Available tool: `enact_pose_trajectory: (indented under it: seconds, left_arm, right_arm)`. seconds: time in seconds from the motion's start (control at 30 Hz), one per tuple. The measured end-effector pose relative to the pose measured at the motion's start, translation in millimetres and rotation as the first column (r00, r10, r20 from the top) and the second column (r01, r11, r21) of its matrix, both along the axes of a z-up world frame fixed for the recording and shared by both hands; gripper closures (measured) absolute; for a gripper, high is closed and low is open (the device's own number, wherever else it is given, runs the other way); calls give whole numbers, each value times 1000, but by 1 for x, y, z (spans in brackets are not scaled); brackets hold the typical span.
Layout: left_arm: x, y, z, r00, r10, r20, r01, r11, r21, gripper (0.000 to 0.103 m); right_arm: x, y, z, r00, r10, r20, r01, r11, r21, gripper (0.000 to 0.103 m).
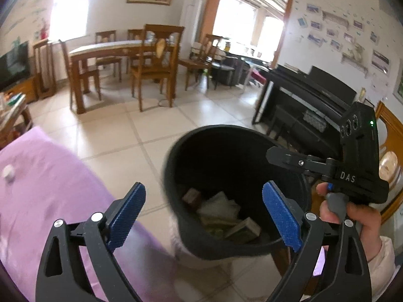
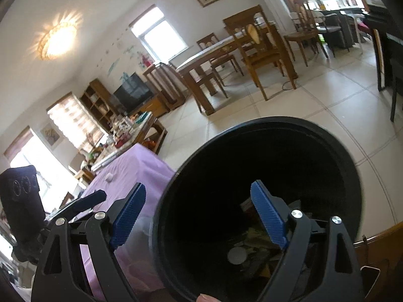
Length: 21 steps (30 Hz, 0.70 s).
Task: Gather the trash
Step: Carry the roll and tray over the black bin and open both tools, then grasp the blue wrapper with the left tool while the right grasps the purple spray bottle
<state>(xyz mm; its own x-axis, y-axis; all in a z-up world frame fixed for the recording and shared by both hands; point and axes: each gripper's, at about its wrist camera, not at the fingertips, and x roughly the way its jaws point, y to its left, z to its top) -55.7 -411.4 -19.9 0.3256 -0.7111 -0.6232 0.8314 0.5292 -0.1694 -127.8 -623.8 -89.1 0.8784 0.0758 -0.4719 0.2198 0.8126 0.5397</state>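
Hovering over the black bin (image 1: pixel 234 191), left gripper (image 1: pixel 204 216) and right gripper (image 2: pixel 199 216) both spread, gripping nothing; showing "DAS" on the right one's body.

We are holding the left black two-finger gripper with blue ribbed pads (image 1: pixel 204 216) with its jaws spread wide apart and nothing between them. Our right black two-finger gripper with blue ribbed pads (image 2: pixel 199 216) is likewise gaping, jaws wide and gripping nothing. In the left wrist view, our bare right hand (image 1: pixel 352 216) is wrapping around the grey trigger handle of the right device, a pale pink sleeve cuff showing at the wrist.
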Motion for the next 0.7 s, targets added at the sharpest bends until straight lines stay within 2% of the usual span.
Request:
enact_pose_trajectory:
  seconds: [0.2,0.3,0.4,0.57,0.63,0.7]
  left_arm:
    - [29,95,4,987,161,11,-161,987,1,11]
    - [48,155,3,963,270,11,-270,963,12,11]
    - [65,217,1,930,368,13,-369,929,39,9]
    - [100,310,-6,850,525,34,-524,841,135,8]
    - [114,336,-12,829,559,24,-553,812,185,8]
    - [125,353,-19,820,572,6,-559,800,220,8]
  right_arm:
    - [37,50,10,994,108,-23,-109,993,-39,18]
    - [63,85,15,983,182,-39,-184,981,-59,18]
    - [87,121,17,965,256,-54,-260,963,-76,18]
    - [134,189,22,920,381,-94,-391,912,-121,18]
    - [157,225,24,890,441,-118,-455,879,-145,18]
    - [176,251,26,866,480,-142,-500,849,-175,18]
